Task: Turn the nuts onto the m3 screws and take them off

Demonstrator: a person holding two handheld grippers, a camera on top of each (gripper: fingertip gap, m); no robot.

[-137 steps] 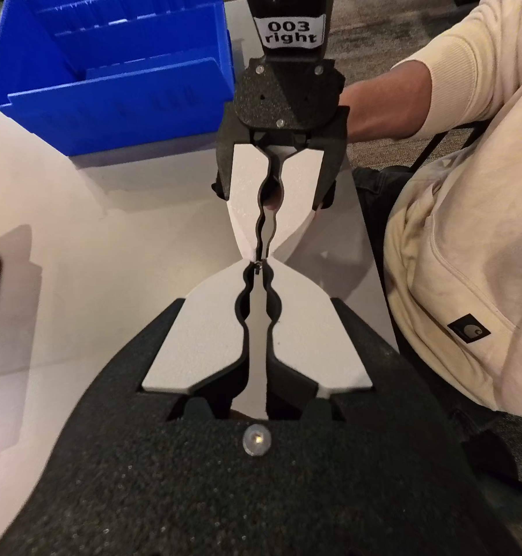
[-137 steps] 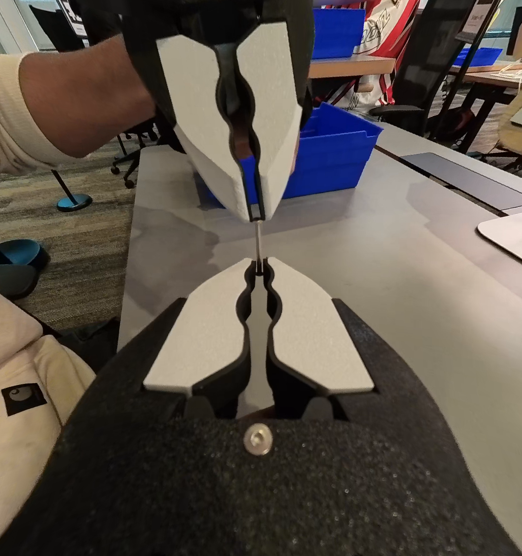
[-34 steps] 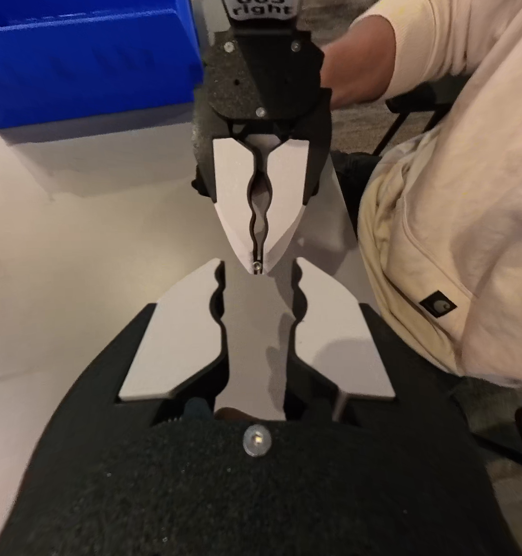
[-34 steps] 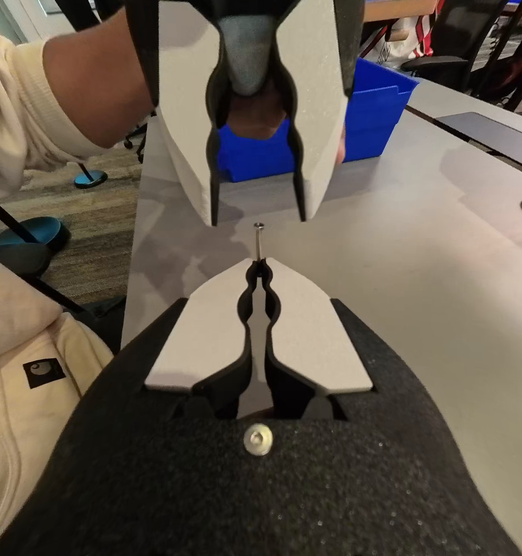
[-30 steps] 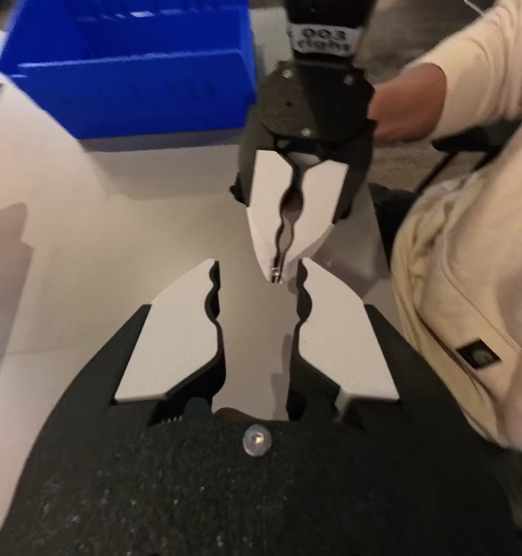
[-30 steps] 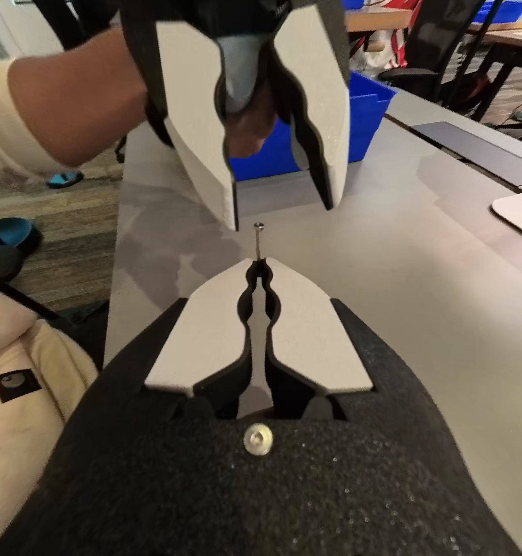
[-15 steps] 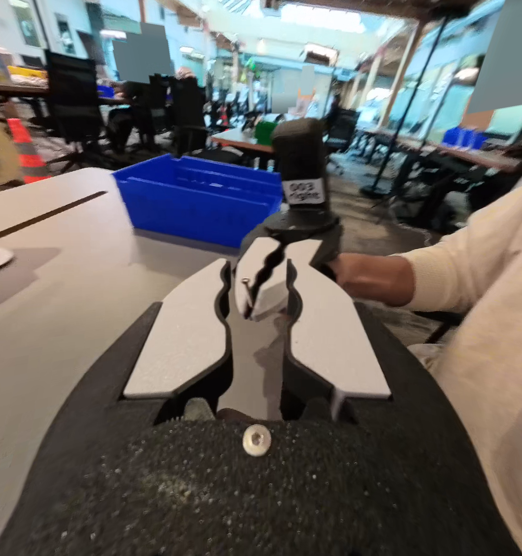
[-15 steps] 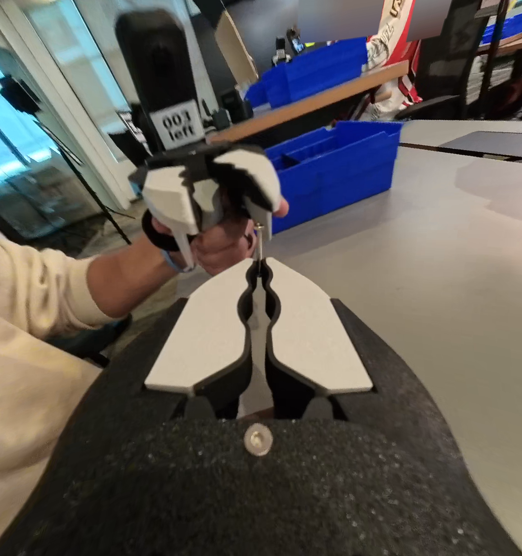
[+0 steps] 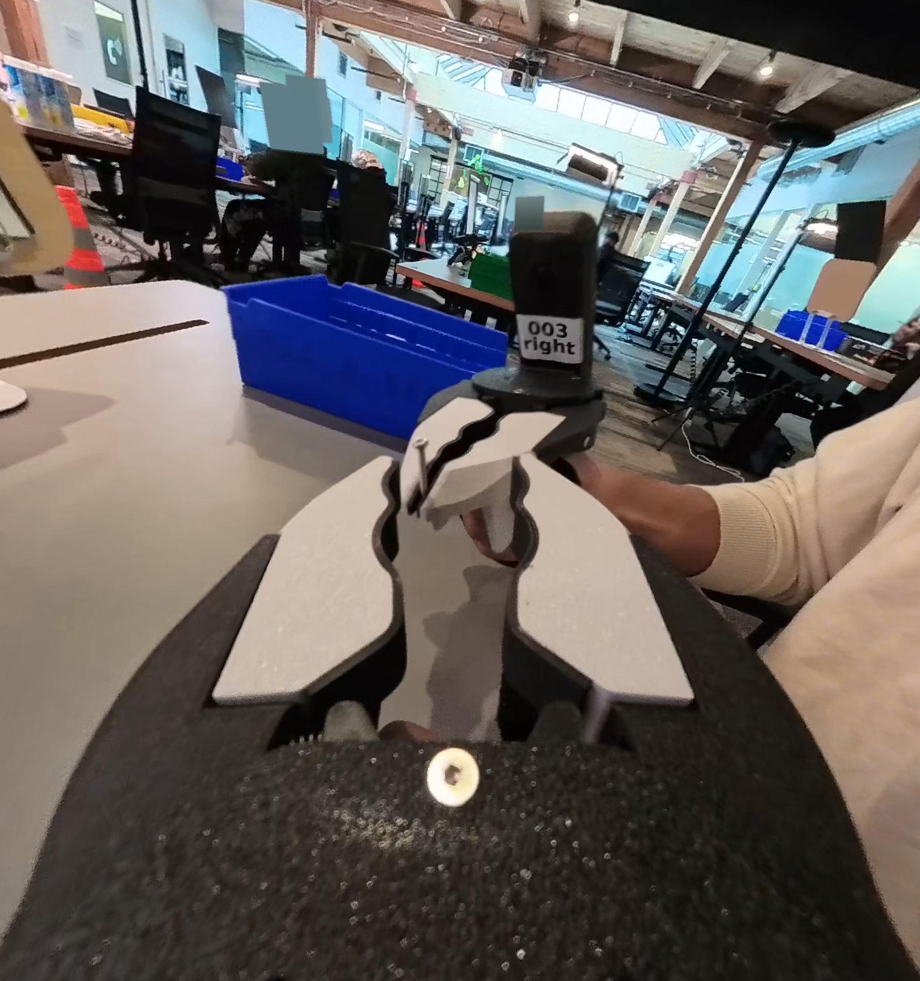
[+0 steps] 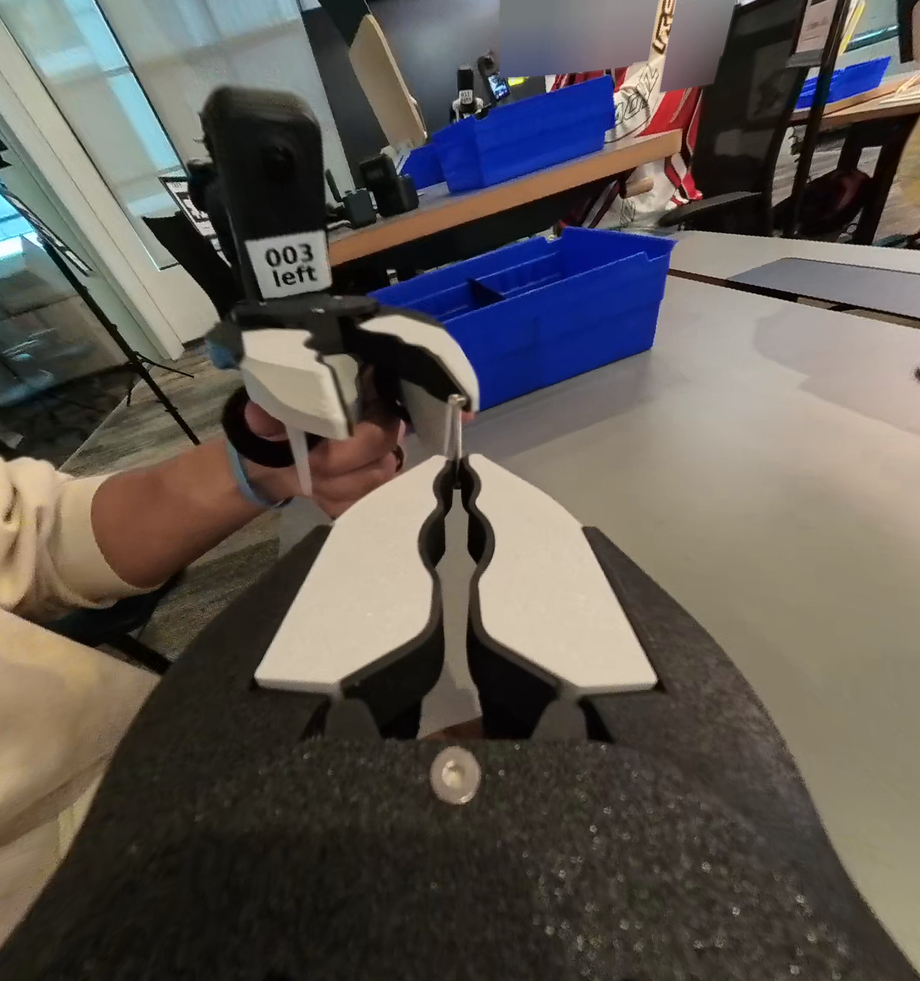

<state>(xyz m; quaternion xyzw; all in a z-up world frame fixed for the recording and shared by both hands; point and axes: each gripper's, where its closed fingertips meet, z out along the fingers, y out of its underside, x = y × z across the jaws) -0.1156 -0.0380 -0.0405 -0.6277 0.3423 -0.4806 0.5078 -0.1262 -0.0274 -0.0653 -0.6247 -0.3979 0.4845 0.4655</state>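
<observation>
Right wrist view: right tool [image 10: 456, 461] pinching screw [image 10: 454, 426] above table edge [image 10: 309, 509].

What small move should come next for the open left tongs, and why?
Probably bring the left tongs onto the head of the screw and close. The right tongs pinch the screw's lower end with its head free, and the left tongs are open and empty. No nut can be made out on it.
</observation>
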